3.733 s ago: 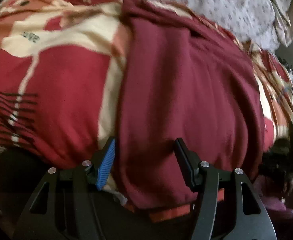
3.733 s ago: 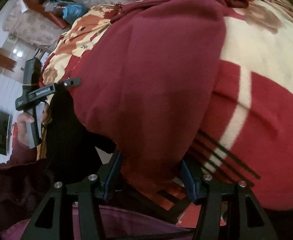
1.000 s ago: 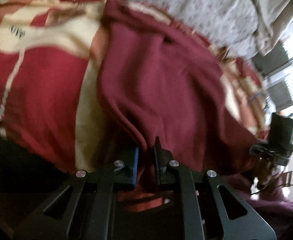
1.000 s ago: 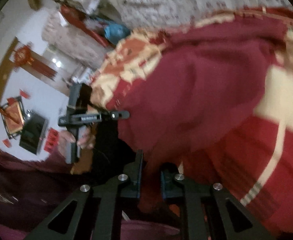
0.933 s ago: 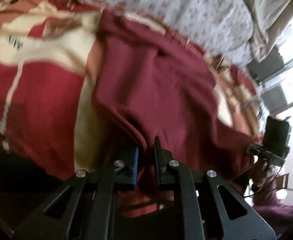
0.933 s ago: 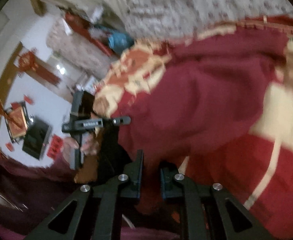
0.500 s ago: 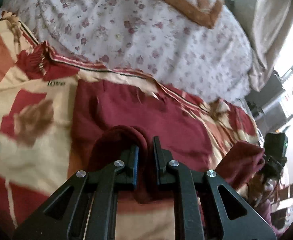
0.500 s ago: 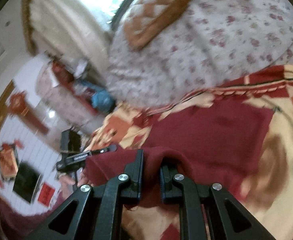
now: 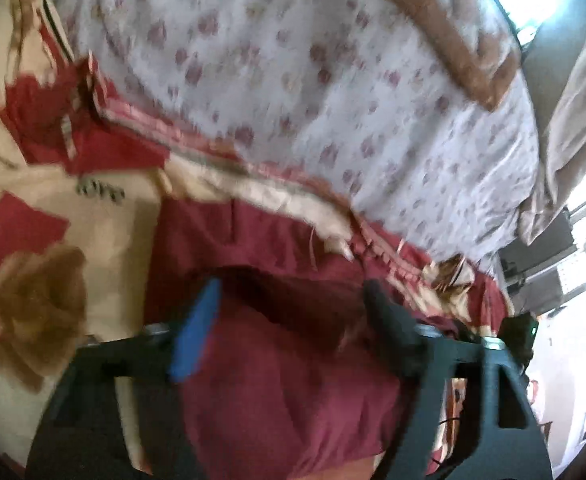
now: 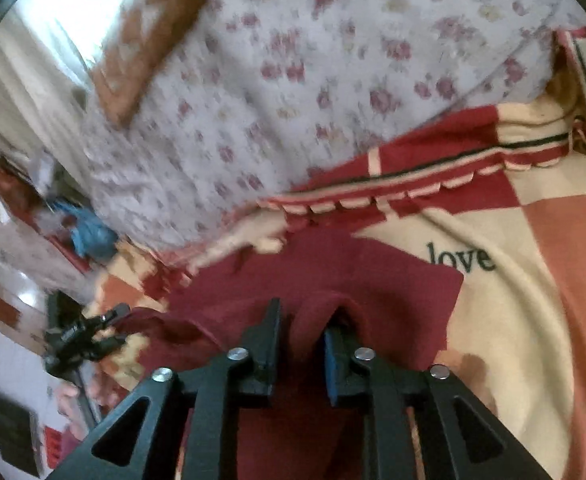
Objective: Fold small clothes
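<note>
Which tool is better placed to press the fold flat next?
Probably left. The left tool is opening wide, free above the maroon garment. The right tool is only starting to open, a ridge of cloth between its pads.

a dark maroon garment (image 9: 277,380) lies spread on a red, cream and orange patchwork bedspread, just below the bedspread's frilled border. its near part is doubled over onto the far part, leaving a soft rolled fold across the middle. in the right wrist view the same garment (image 10: 373,280) shows a straight right edge ending in a square corner beside the printed word "love".
</note>
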Motion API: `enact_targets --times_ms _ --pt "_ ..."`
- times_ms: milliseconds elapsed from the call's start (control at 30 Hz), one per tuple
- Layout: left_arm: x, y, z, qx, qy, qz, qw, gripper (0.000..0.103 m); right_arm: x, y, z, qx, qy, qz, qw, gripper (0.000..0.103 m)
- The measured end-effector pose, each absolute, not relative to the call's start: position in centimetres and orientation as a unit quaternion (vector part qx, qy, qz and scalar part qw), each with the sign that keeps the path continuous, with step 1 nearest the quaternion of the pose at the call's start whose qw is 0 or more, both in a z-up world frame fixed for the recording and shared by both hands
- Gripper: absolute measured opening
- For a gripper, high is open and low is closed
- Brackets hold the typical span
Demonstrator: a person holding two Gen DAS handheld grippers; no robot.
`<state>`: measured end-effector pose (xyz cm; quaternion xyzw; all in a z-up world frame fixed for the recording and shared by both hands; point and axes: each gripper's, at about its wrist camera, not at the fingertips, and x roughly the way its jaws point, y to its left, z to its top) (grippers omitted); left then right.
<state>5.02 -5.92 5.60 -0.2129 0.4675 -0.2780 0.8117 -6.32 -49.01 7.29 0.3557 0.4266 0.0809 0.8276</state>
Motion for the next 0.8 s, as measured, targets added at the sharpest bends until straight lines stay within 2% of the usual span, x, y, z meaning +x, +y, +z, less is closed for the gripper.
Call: enact_targets --times_ms 33,100,200,300,433,500,567,667,800 --pt "5.0 -5.2 6.3 -0.216 0.455 -0.274 0.819 0.081 -7.1 -49.2 8.0 0.362 0.414 0.081 0.831 0.042" --pt "5.0 -4.7 6.9 -0.215 0.449 -0.265 0.826 0.081 -8.3 -49.1 9.5 0.338 0.392 0.06 0.853 0.048" --pt "4.8 -5.0 6.8 -0.199 0.45 -0.256 0.832 0.081 -8.8 -47.7 10.7 0.314 0.388 0.091 0.862 0.048" --pt "5.6 -6.9 4.8 -0.161 0.478 -0.231 0.832 0.081 -7.2 -44.2 10.5 0.241 0.428 0.111 0.864 0.048" --pt "7.4 -9.5 0.0 -0.115 0.538 -0.185 0.814 0.081 -1.7 -42.7 5.9 0.156 0.492 0.014 0.857 0.048" --pt "8.0 -9.5 -1.5 -0.115 0.548 -0.174 0.81 0.081 0.5 -44.0 2.8 0.183 0.525 -0.013 0.831 0.048" --pt "8.0 -9.1 -0.9 -0.116 0.541 -0.174 0.815 0.081 0.9 -44.8 2.6 0.197 0.514 -0.013 0.835 0.047" --pt "7.2 -7.7 0.8 -0.128 0.533 -0.187 0.815 0.081 -1.1 -45.6 4.6 0.216 0.498 -0.001 0.84 0.047" --pt "3.7 -5.2 2.9 -0.13 0.511 -0.241 0.815 0.081 -7.9 -45.6 8.2 0.229 0.487 0.059 0.841 0.047"
